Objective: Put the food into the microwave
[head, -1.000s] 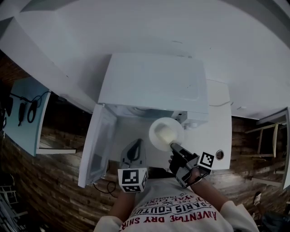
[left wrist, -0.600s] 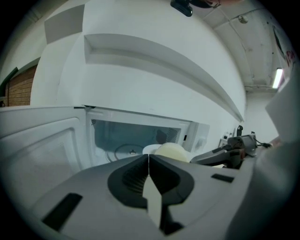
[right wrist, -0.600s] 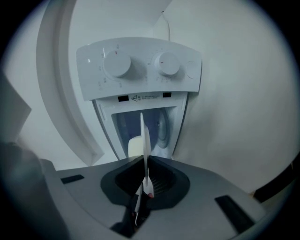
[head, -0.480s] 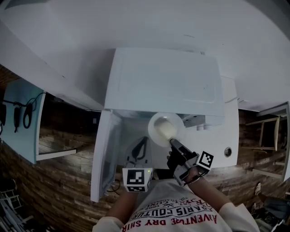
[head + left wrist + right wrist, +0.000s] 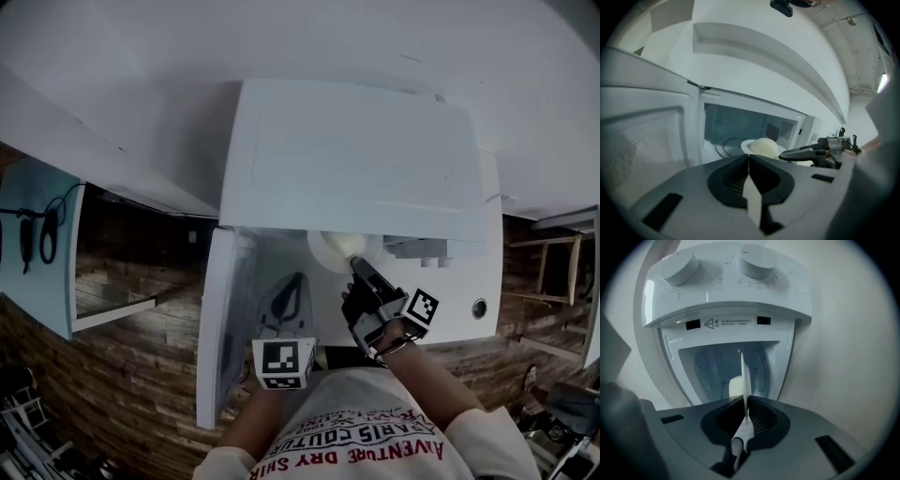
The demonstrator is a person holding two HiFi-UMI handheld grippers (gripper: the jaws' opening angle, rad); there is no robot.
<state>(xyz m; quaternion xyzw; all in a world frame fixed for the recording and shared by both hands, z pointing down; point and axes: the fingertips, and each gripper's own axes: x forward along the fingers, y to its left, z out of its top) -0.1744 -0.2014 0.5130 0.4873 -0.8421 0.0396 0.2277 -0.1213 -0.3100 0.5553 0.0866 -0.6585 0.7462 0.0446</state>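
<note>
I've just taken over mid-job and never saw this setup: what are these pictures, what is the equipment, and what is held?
No robot arm here: a person holds a two-jaw gripper in each hand. The top-down picture comes from a camera on the person's head; the other two come from cameras riding on the grippers, looking along their jaws. On the white counter stands a microwave with its door swung open. The right gripper is clamped on the rim of a plate carrying a pale round piece of food, at the microwave's opening. The left gripper is shut and empty, beside it.
</note>
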